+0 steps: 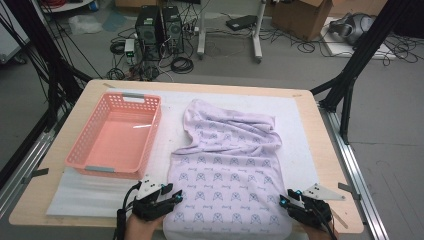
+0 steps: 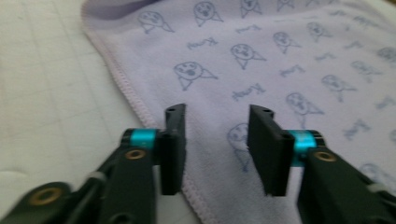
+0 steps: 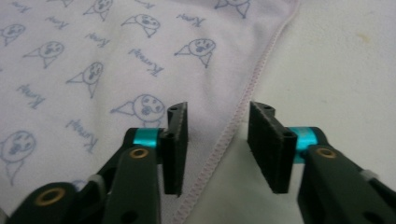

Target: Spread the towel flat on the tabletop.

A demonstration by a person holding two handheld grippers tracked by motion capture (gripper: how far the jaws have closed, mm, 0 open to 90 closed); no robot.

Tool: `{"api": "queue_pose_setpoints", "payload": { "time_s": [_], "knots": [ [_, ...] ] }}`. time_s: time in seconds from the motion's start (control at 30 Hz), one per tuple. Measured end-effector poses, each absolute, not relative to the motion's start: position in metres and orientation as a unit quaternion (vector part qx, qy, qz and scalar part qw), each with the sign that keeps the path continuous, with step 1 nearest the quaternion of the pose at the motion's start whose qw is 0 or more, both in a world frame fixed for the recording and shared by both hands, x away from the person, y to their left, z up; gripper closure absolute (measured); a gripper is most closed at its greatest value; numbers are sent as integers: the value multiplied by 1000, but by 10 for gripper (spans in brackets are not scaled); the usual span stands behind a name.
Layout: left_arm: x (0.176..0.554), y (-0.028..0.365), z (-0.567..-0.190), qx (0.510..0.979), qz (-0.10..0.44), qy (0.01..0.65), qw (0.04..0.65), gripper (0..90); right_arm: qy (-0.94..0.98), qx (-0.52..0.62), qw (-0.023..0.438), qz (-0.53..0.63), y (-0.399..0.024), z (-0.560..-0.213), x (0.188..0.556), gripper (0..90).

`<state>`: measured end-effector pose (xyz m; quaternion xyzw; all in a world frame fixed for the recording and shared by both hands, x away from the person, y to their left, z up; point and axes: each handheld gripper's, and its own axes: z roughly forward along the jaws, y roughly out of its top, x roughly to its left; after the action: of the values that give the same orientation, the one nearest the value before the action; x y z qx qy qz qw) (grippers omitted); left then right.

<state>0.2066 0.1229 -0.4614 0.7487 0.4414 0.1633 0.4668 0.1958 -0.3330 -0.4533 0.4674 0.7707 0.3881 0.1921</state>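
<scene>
1. While the lilac printed towel (image 1: 227,170) lies flat on the white mat (image 1: 95,192), its long axis runs from 6 o'clock, at the near table edge, to 12 o'clock in the high view; the far end is bunched into folds and skewed toward 11 o'clock.
2. Location: the towel occupies the middle of the table (image 1: 327,150), with the pink basket (image 1: 117,135) just beside it at 9 o'clock.
3. Left gripper (image 1: 172,196): positioned at the towel's near left corner. Jaws stand partly apart, with nothing clamped.
4. Right gripper (image 1: 286,199): positioned at the near right corner. Jaws stand partly apart, with nothing clamped.
5. High view: supplies the full towel outline, the basket, and both hands at 6 o'clock.
6. Left gripper view: supplies the stitched hem (image 2: 135,100), which passes at the left jaw; towel cloth (image 2: 261,60) fills the gap between the jaws. Whether the pads (image 2: 173,144) touch the cloth cannot be determined.
7. Right gripper view: supplies the opposite hem (image 3: 243,105), which runs through the jaw gap from 7 o'clock to 1 o'clock, with cloth on the left and bare mat (image 3: 345,60) on the right.
</scene>
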Motion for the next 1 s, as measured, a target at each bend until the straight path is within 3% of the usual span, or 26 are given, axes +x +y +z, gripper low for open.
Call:
{"api": "queue_pose_setpoints", "payload": {
  "time_s": [0.1, 0.13, 0.83, 0.93, 0.97, 1.0],
  "knots": [
    [206, 125, -460, 749, 169, 451, 454, 851, 776, 459, 173, 397, -336, -453, 195, 863],
    [206, 126, -460, 746, 163, 456, 457, 876, 777, 458, 174, 396, -335, -453, 194, 868],
    [170, 147, -444, 744, 93, 446, 489, 888, 786, 425, 149, 424, -355, -432, 148, 884],
    [167, 146, -445, 753, 107, 430, 486, 843, 792, 426, 137, 415, -357, -436, 143, 846],
    [169, 145, -446, 752, 117, 428, 487, 669, 790, 431, 144, 413, -358, -437, 144, 747],
    [172, 145, -448, 748, 123, 429, 491, 566, 784, 442, 144, 413, -359, -437, 146, 690]
  ]
}}
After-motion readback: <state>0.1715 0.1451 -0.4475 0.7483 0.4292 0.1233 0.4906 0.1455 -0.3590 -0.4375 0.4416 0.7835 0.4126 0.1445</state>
